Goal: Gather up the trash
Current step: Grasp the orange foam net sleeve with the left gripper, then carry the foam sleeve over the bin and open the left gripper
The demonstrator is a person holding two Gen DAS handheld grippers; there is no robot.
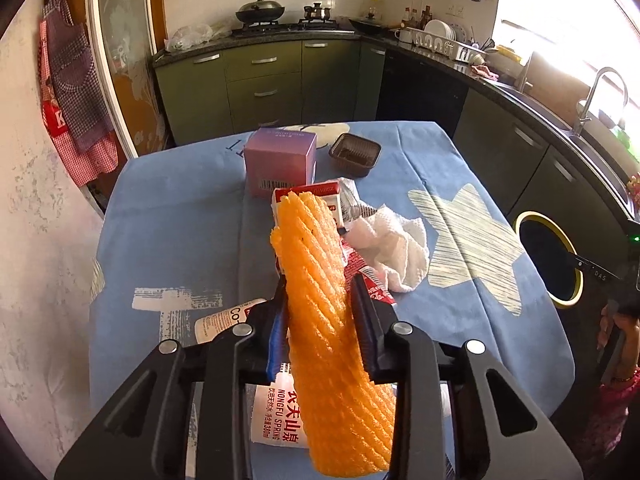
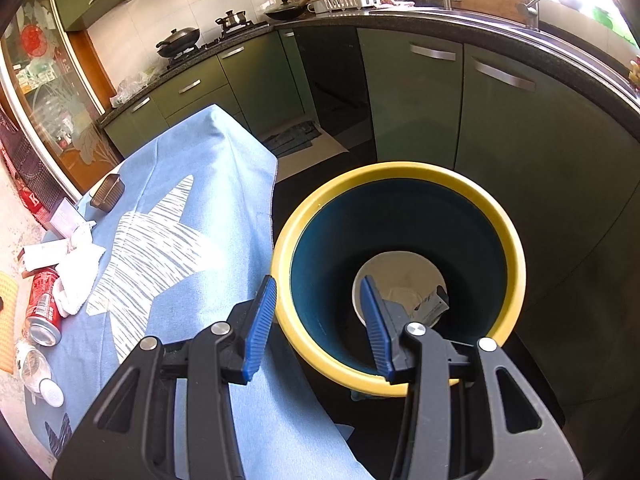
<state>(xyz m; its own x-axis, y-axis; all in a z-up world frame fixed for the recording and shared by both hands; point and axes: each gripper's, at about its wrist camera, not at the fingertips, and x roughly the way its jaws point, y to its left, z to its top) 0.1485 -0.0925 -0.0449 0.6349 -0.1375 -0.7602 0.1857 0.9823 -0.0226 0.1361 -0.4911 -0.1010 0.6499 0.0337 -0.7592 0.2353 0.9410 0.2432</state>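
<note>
The left gripper (image 1: 320, 292) is clamped on an orange foam net (image 1: 320, 300), which stands up between its blue pads above the counter (image 1: 180, 240) covered in a blue cloth. Under the net, at the near edge, lies a clear water bottle (image 1: 276, 420) with a white and red label. Just beyond the net sit a red and white carton (image 1: 334, 200), a crumpled white tissue (image 1: 396, 248) and a red can (image 2: 43, 304) lying on its side, all close together. Farther back stand a purple box (image 1: 280, 160) and, to its right, a dark brown plastic tray (image 1: 355, 154). The right gripper (image 2: 318, 320) has its jaws apart and holds nothing; it hangs over the rim of a bin (image 2: 516, 248) with a yellow lip and dark blue inside, which stands on the floor just right of the counter. At the bottom of the bin lie a pale round piece and a small grey packet (image 2: 428, 306).
</note>
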